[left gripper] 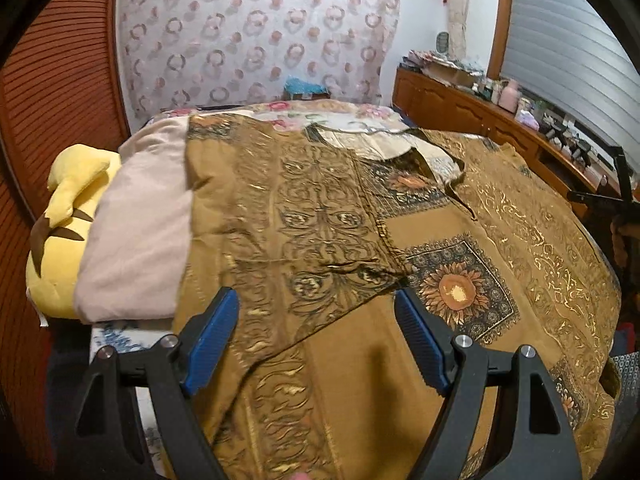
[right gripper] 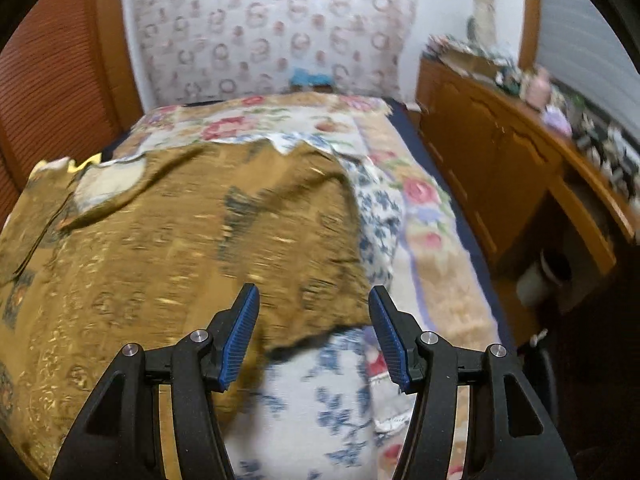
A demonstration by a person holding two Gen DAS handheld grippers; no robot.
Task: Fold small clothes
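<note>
Left wrist view: left gripper (left gripper: 316, 320) fingers spread wide, empty, over mustard garment (left gripper: 400, 240); right gripper (right gripper: 314, 330) likewise. Risk: pinching bedspread (right gripper: 424, 200) beneath thin cloth.

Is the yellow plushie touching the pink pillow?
Touching. In the left wrist view the pink pillow lies over the yellow plushie, covering its right side with no gap between them.

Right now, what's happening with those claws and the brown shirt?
Left gripper open, right gripper open. Brown shirt spread on bed, one sleeve folded in. Yellow plush beside it.
</note>
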